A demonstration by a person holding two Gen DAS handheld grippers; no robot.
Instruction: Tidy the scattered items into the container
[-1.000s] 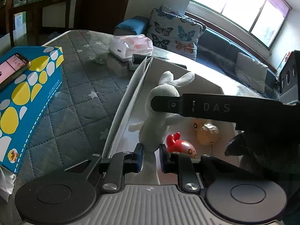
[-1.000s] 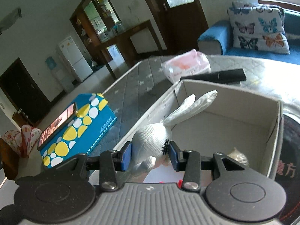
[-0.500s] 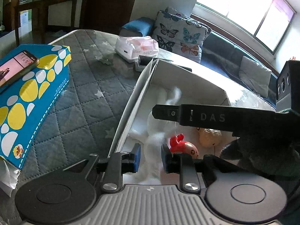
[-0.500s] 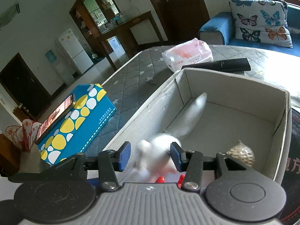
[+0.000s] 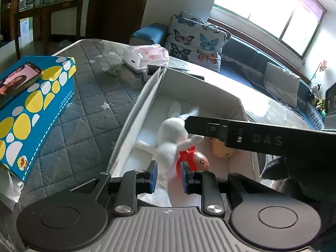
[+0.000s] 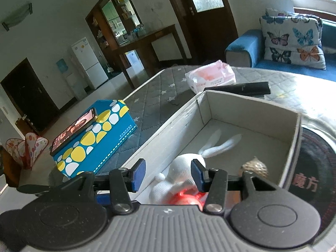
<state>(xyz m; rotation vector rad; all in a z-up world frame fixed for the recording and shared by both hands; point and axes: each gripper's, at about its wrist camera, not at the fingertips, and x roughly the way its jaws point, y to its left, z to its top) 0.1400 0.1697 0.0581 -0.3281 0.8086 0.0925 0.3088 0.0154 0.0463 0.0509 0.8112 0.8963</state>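
Observation:
A white plush rabbit (image 5: 171,135) lies inside the open white box (image 5: 134,117) on the quilted bed, next to a red round toy (image 5: 196,159) and a tan shell-like toy (image 5: 220,150). My left gripper (image 5: 167,176) is open above the near end of the box, with nothing between its pads. My right gripper (image 6: 168,174) is open and empty above the rabbit (image 6: 184,172) in the box (image 6: 294,147). One right gripper finger (image 5: 252,137) crosses the left wrist view. The shell-like toy (image 6: 255,166) also shows in the right wrist view.
A blue box with yellow dots (image 5: 31,109) carries a phone (image 5: 14,82) left of the white box. A pink wipes pack (image 5: 147,55) and a black remote (image 6: 239,88) lie beyond it. A round black tin (image 6: 313,174) sits right of the box. A sofa with butterfly cushions (image 5: 195,44) stands behind.
Both grippers opened and let go of the white rabbit. It dropped from above the box down onto its floor beside the red toy. Both grippers pulled back slightly.

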